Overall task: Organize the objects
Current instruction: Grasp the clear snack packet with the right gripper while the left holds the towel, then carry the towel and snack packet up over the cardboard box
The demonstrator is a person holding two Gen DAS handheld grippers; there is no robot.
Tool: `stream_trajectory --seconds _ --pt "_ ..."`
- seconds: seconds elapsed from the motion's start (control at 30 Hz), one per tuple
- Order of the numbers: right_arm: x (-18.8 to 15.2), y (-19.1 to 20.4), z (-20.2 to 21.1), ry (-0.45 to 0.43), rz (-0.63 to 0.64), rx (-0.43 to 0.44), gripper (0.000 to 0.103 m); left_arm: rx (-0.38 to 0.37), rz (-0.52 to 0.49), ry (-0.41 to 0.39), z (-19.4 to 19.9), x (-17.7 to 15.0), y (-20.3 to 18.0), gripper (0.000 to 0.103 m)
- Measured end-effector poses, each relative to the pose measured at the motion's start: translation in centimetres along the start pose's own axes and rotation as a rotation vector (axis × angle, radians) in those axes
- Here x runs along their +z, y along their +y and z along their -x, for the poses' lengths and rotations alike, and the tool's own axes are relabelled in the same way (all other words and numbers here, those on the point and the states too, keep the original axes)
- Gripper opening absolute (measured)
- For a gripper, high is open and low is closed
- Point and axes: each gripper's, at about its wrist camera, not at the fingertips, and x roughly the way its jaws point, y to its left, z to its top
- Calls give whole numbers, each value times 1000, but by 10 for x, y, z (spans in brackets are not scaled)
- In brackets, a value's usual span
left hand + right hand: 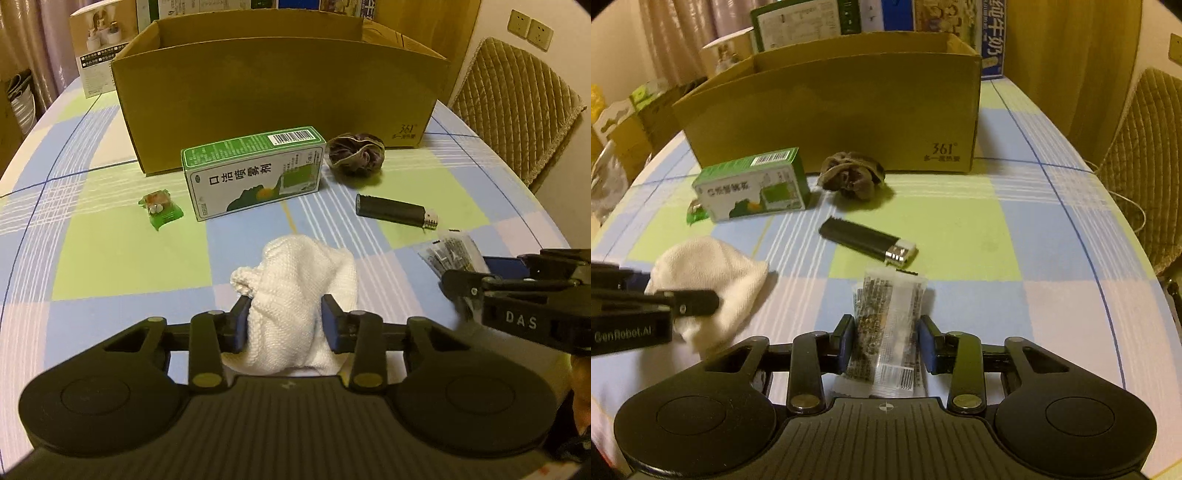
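Cloth and packet, both near the carton, are each pinched: left gripper squeezes cloth, right gripper clasps packet. Grasp step; next, lift both over the carton's front wall.

White knit cloth crumpled near worktop's front edge; clear packet flat alongside; green carton, black lighter beyond.

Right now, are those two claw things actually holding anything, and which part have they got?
Left gripper pinches the white knitted cloth across its near end. Right gripper squeezes the clear plastic packet by its long sides, toward its near end.
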Motion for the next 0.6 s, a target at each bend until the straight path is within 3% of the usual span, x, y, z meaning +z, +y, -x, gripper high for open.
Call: stream_trajectory --seconds 0.2,0.33,0.47,0.6 --pt "-5 6 1 2 46 -15 35 9 -4 10 -2 2 0 40" --pt "-7 8 2 -8 63 -20 34 8 -8 5 4 2 -1 31" --pt "-2 5 14 -23 33 14 34 22 -9 -67 35 10 -4 31" --pt "2 5 23 -39 3 50 34 34 -4 -58 44 14 -4 31"
